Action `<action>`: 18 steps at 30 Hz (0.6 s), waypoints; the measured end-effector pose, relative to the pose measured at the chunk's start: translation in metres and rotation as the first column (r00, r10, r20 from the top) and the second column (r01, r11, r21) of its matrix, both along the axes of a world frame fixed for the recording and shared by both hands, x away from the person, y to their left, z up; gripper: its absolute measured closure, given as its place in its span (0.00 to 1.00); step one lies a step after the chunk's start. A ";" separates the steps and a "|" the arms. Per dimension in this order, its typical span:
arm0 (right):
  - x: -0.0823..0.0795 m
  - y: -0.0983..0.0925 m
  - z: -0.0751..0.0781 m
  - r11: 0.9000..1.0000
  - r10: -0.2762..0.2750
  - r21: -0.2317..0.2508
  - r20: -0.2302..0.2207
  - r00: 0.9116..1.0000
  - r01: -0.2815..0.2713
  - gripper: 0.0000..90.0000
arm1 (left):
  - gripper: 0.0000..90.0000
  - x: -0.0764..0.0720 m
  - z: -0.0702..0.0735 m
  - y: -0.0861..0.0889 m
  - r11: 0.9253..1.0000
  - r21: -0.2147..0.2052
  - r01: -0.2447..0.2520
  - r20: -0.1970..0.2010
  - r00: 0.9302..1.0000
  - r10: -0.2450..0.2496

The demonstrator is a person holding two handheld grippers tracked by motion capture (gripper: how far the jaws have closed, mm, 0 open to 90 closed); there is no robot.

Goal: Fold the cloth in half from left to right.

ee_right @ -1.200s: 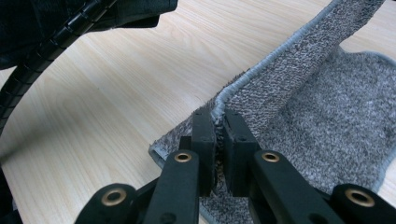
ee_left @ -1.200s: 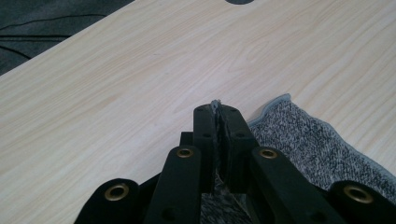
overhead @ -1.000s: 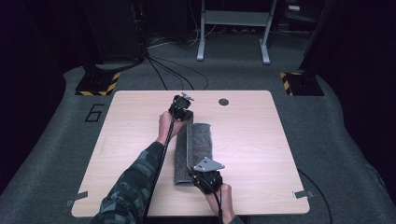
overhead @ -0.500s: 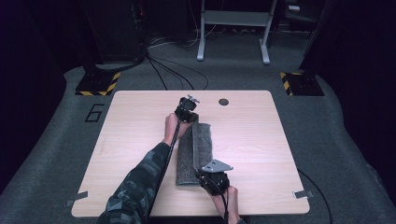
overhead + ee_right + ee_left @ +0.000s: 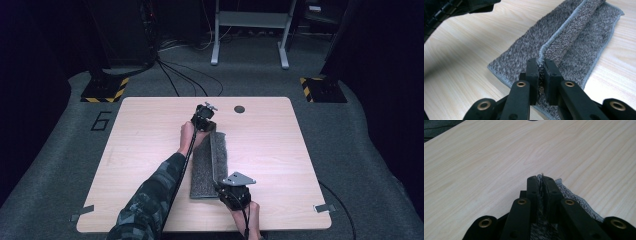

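Towel (image 5: 205, 165), grey terry with a lighter hemmed border, lies lengthwise near the middle of the table (image 5: 150, 150), running from the near edge toward the far side. One long edge is lifted and stands as a ridge along the cloth; the rest lies flat on the wood.

Right gripper (image 5: 231, 192) sits at the near end of that ridge. In the right gripper view its jaws are pressed together on the hem (image 5: 554, 37), with the raised edge running away from the tips across the towel (image 5: 579, 42).

Left gripper (image 5: 204, 120) is at the far end. In the left gripper view its jaws are closed on a corner of the same cloth (image 5: 574, 197), a few threads poking out between the tips, pale table (image 5: 486, 157) ahead.

A dark round grommet (image 5: 239, 108) sits in the tabletop beyond the left gripper, apart from the towel.

Step in hand, as I judge it: a lengthwise fold, both ends of one long edge pinched and raised, not yet carried across.

Next move calls for: both hands travelling sideways together at equal height and keeping the edge taut, so that it lands parallel on the opposite hem. Uneven travel would probably skew the fold. Release only once the edge lies down.
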State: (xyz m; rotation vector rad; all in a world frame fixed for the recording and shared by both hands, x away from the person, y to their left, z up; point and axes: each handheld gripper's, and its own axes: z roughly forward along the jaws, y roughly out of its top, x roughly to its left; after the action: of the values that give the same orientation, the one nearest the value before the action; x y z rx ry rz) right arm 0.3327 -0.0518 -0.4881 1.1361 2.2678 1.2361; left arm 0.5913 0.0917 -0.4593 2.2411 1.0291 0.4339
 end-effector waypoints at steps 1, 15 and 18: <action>0.000 0.000 -0.002 1.000 -0.001 -0.005 -0.002 1.000 0.001 0.93 | 0.92 0.000 -0.001 -0.001 1.000 0.005 0.000 -0.005 1.000 0.000; 0.003 -0.016 -0.017 0.996 -0.064 -0.059 -0.074 0.995 0.060 0.72 | 0.28 0.004 -0.005 -0.001 0.996 -0.080 -0.028 -0.032 0.999 0.026; 0.003 -0.026 -0.018 0.992 -0.105 -0.076 -0.097 0.990 0.097 0.68 | 0.20 0.002 0.001 0.008 0.995 -0.091 -0.028 -0.029 0.999 0.026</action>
State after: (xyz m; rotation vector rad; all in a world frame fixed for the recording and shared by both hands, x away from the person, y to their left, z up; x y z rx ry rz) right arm 0.3360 -0.0780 -0.5062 1.2969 2.2761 1.0732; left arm 0.5933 0.0993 -0.4587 2.1599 1.0731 0.3607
